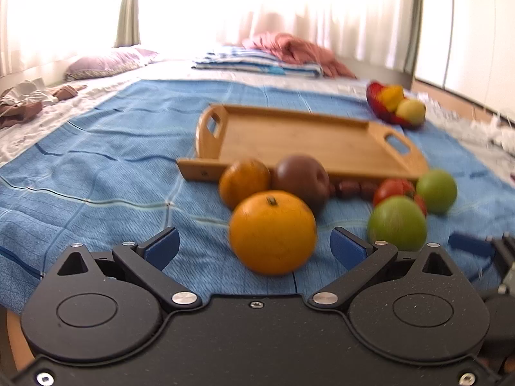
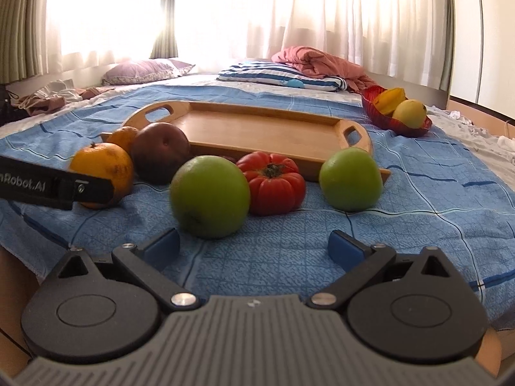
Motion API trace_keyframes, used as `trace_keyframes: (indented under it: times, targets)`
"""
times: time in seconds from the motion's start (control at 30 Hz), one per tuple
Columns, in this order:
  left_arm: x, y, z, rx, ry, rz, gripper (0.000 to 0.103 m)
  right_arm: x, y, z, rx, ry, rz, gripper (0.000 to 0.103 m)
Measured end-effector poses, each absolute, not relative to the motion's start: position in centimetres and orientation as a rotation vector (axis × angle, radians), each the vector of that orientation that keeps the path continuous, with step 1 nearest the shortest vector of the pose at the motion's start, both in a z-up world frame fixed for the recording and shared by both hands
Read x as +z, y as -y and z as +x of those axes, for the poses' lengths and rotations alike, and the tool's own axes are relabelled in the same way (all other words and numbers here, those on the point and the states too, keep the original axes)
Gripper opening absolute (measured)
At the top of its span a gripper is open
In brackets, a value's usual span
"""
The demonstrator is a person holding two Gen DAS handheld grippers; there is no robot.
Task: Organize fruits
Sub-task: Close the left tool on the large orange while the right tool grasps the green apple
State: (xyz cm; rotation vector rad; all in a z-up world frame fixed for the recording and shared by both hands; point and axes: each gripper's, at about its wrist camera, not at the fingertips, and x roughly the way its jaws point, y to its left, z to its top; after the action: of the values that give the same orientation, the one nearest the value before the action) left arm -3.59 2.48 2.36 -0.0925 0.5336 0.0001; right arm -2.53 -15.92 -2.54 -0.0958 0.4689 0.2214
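Both hand-held grippers are released, with the blue pads wide apart and nothing between them. Left hand-held gripper point(image 1: 254, 251) points at a large orange point(image 1: 273, 232) that lies on the bed just ahead of its pads; I cannot tell if a pad touches it, and this view is a little blurred. Right hand-held gripper point(image 2: 254, 249) points at a green apple point(image 2: 210, 197), which lies near its left pad but apart from it.

Behind the large orange are a smaller orange point(image 1: 244, 181) and a brown round fruit point(image 1: 302, 180), close together. Beside the green apple sits a red ribbed tomato point(image 2: 273, 181), and to the right of the tomato is a second green apple point(image 2: 351, 178). All these fruits lie in a loose row on a blue checked blanket point(image 2: 418, 193), just in front of a wooden tray point(image 2: 257, 128) with two cut-out handles. The tray holds no fruit.

Further back to the right stands a red bowl point(image 2: 373, 106) with a yellow starfruit point(image 2: 389, 98) and a yellow-green round fruit point(image 2: 410, 114) in it. At the far end of the bed are a purple pillow point(image 2: 145, 70), a striped folded cloth point(image 2: 283, 78) and a crumpled pink blanket point(image 2: 318, 59), with light curtains point(image 2: 322, 9) behind.
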Motion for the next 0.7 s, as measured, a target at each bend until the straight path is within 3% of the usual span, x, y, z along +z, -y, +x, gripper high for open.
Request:
trace_keyframes:
  times: [0.23, 0.7]
  targets:
    - [2.9, -2.8, -2.8, -0.026, -0.536, -0.101, 0.090, -2.1, 13.5, -3.2, 0.271, -0.396, -0.114, 0.099]
    - [2.0, -2.3, -2.3, -0.048, -0.550, -0.072, 0.076, -1.7, 13.0, -2.5, 0.189, -0.368, -0.026, 0.074]
